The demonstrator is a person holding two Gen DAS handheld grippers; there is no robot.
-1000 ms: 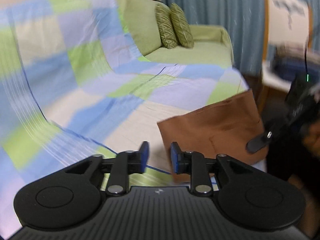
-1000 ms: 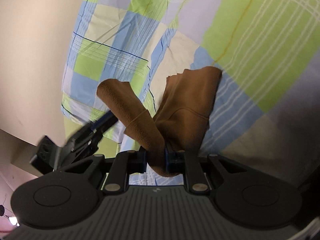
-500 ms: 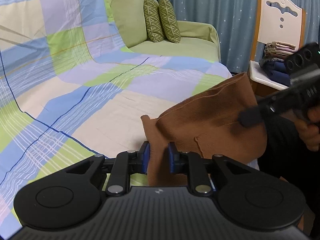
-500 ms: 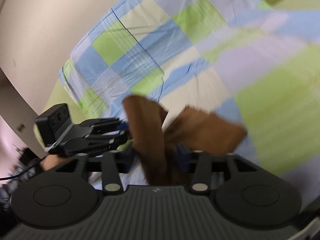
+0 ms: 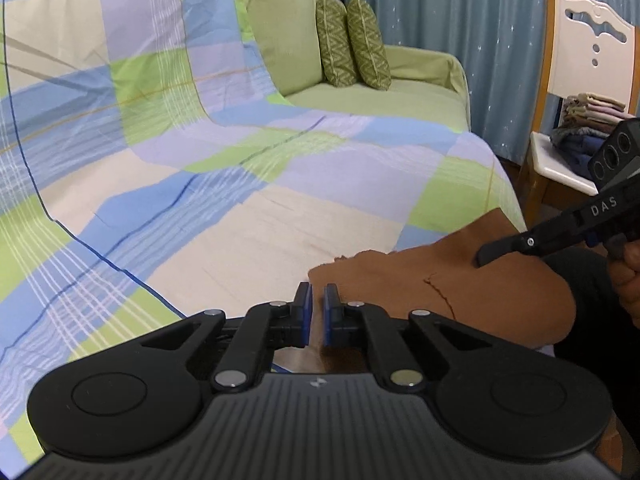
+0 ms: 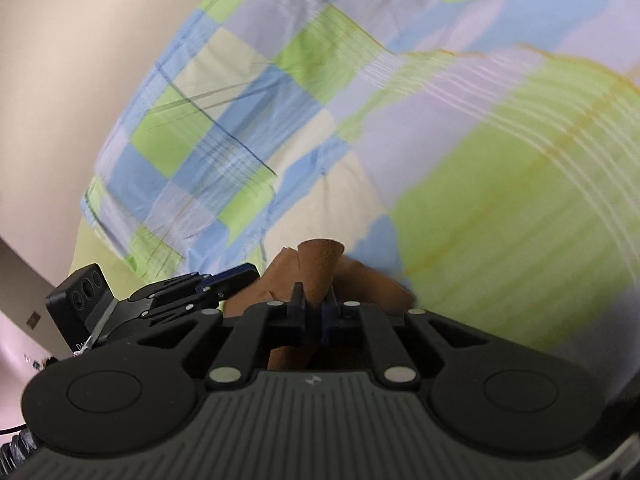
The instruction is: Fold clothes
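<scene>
Pinching a fold of the brown cloth (image 6: 320, 268) between nearly closed pads, the right gripper (image 6: 315, 312) holds it just above the checked sheet (image 6: 500, 184); the cloth bunches up past the fingertips. The left gripper (image 5: 316, 312) is drawn in just as narrow, its blue pads (image 5: 305, 312) at the cloth's left edge (image 5: 440, 288), though whether they grip fabric cannot be told. The cloth lies at the sheet's near right edge. Beyond are a green sofa (image 5: 400, 96) with two cushions (image 5: 352, 44), and a chair (image 5: 560, 160) bearing stacked clothes (image 5: 588, 116).
</scene>
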